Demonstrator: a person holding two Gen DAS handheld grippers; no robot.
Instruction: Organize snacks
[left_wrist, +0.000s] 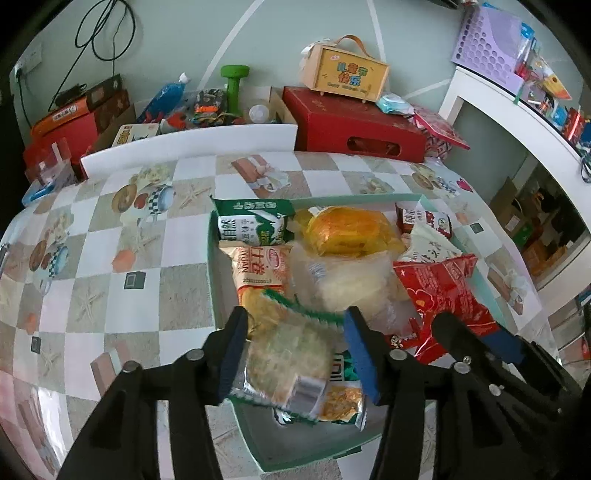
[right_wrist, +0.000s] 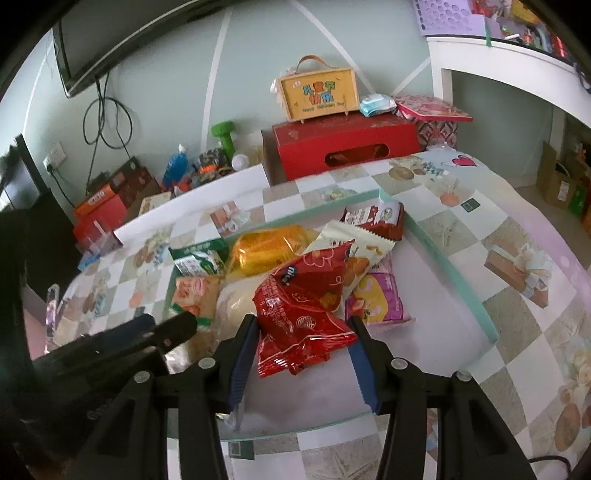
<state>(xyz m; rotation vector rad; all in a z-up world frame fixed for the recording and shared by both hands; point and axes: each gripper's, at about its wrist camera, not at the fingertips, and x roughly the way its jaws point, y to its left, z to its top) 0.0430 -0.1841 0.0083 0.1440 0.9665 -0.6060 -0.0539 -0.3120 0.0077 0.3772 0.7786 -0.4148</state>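
A shallow teal-rimmed tray on the checked tablecloth holds several snacks: a green milk carton, an orange packet, a clear bag of pale pieces and a pink packet. My left gripper hangs over the tray's near left part. A blurred, green-edged clear packet with a pale round cake lies between its jaws, and a gap shows at the right pad. My right gripper is shut on a crinkled red packet just above the tray's white floor. The two grippers are side by side.
A red box with a yellow handled case on top stands behind the table. A green dumbbell, bottles and cartons crowd the back left. A white shelf unit rises at the right. Bare tablecloth lies left of the tray.
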